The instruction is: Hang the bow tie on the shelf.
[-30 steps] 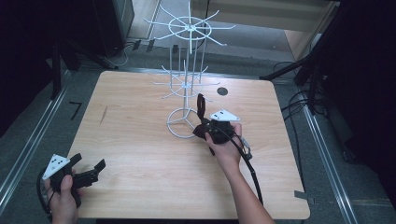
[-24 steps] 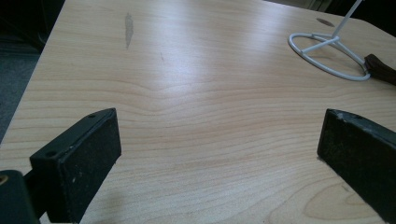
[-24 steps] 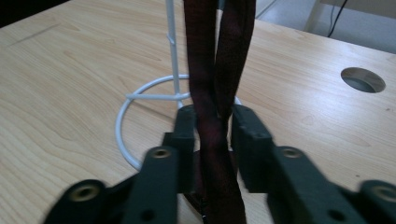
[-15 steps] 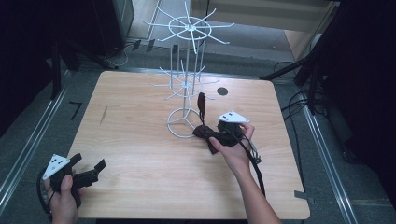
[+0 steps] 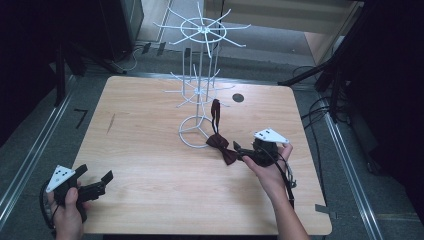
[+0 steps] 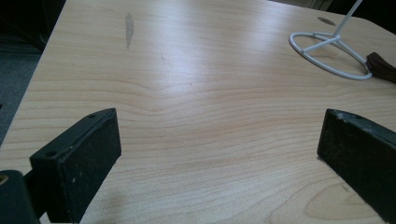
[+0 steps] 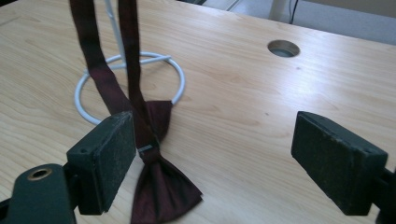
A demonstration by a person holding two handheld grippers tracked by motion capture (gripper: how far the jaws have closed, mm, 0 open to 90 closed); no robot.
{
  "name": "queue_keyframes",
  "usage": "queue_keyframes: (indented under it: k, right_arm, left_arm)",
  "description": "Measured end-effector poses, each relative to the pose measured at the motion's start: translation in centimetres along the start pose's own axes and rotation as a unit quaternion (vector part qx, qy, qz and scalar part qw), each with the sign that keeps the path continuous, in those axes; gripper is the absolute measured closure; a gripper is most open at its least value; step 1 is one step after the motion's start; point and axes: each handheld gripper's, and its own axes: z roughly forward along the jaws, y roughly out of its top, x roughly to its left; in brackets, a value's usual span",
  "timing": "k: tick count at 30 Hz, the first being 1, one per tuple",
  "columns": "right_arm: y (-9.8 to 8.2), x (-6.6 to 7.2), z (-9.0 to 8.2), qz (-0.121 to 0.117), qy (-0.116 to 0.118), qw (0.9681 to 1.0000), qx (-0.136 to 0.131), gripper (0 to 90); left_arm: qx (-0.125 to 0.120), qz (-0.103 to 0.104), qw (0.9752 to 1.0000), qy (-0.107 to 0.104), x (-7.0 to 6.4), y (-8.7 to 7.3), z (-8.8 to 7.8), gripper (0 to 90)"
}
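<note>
right gripper view — bow tie [image 7: 156, 186] just beside left finger [image 7: 105, 156], jaws apart

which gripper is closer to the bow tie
Right. The right gripper sits at the bow tie, jaws open, with the tie beside one jaw. The left gripper is far off at the table's near left corner, jaws open.

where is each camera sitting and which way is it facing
High view: above the person's side, facing forward and down on the table; both hands and forearms show.
Left gripper view: on the left claw, facing across bare wood; its open jaws show.
Right gripper view: on the right claw, facing the bow tie; open jaws show.
Shared: the white rack base.
</note>
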Motion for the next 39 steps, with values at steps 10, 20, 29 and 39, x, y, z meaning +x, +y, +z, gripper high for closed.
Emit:
queue_keyframes:
  k: [10, 20, 29, 39]
  right_arm:
    - [-2.6, -2.7, -2.3, 0.027, -0.014, 0.9995, -0.004, 14.4]
    - [-5.4, -5.4, -4.3, 0.047, -0.036, 0.9982, -0.003, 14.3]
    - [-8.0, -7.1, -5.8, 0.064, -0.05, 0.9967, 0.003, 14.3]
    - [-10.5, -9.4, -8.7, 0.082, -0.074, 0.9938, 0.005, 13.3]
  left_arm:
    - [-0.001, 0.001, 1.0, 0.001, 0.0, 0.0, 0.0, 0.2]
    - [-0.001, -0.001, 1.0, 0.002, -0.1, 0.0, 0.0, 0.2]
    - [-0.001, 0.0, 1.0, 0.004, -0.1, 0.0, 0.0, 0.2]
    - [-0.004, -0.005, 1.0, -0.001, 0.0, 0.0, 0.0, 0.2]
